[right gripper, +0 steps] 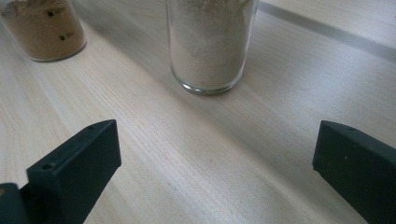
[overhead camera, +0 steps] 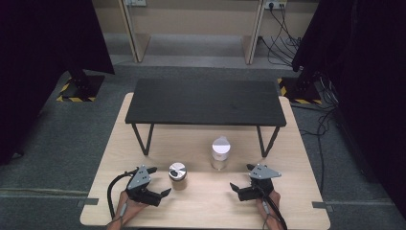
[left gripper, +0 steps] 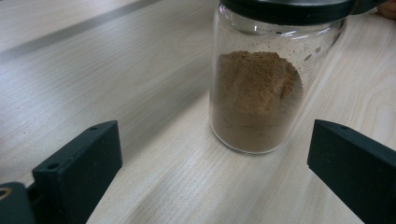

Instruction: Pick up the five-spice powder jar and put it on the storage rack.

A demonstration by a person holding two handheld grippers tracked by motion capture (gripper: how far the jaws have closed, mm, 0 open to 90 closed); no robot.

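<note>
Two jars stand upright on the pale wooden table (overhead camera: 119,158), in front of a low black shelf (overhead camera: 206,101) at the far side. The short jar (overhead camera: 177,175) with the dark lid holds brown powder and sits near the left gripper (overhead camera: 158,182), just to that gripper's right. The left gripper view looks straight at it: the jar (left gripper: 256,100) stands a little ahead of the jaws and slightly right of the gap's centre, its long axis vertical. The jaws there are spread wide with nothing between them, and the gap looks broad enough to take the jar's body. The taller jar (overhead camera: 219,153) with the white cap holds a paler powder and stands farther back, to the far left of the right gripper (overhead camera: 242,181). In the right gripper view that jar (right gripper: 211,44) is ahead of the jaws and a bit left of centre, with the brown jar (right gripper: 44,29) off at the upper left. The right jaws are also wide open and empty. Each gripper seems lined up with its own jar, and the left one is closer to its target, so a short push forward would probably bring that jar between its jaws. A few small dark marks show on the brown jar's side, too blurred to read.
</note>
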